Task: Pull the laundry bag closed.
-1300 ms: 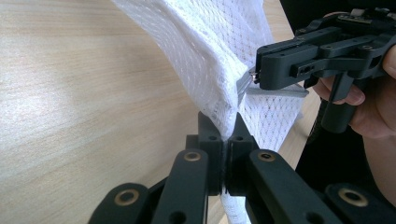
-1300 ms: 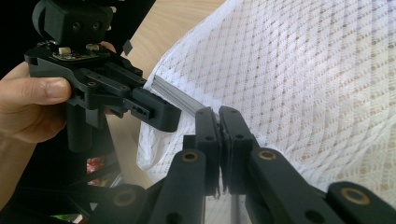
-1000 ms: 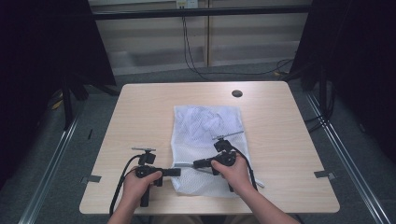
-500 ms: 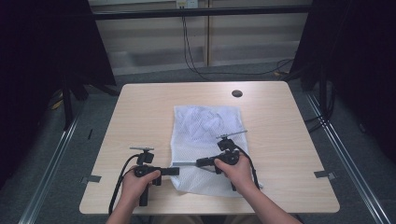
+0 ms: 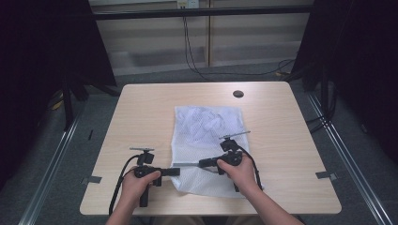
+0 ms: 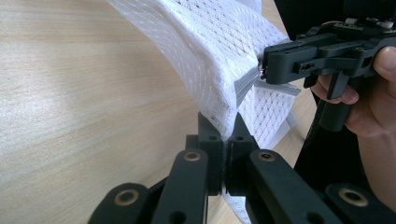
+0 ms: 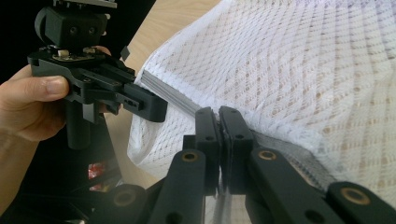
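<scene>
1. Two grippers are working the near end of a white mesh bag (image 5: 209, 140) lying on the table (image 5: 141, 117), its long axis running away from the person.
2. The left gripper (image 6: 227, 133) is clamping its jaws together on the bag's near left edge, the mesh rising straight out of the pinch and draping up and to the right.
3. The right gripper (image 7: 218, 116) is pressing its jaws together on the grey zipper band (image 7: 173, 95) along that same edge, a little farther in over the bag.
4. The two grippers are pointing tip to tip across the table, with the band stretching between them; each is showing in the other's view as a black body in a hand (image 6: 373, 93).
5. Judging by this, the coming move is turning on that line: pulling apart along the band would open or tension the zipper.
6. Farther off, the rest of the bag is lying flat toward the table's far edge, near a dark round grommet (image 5: 238, 93).
</scene>
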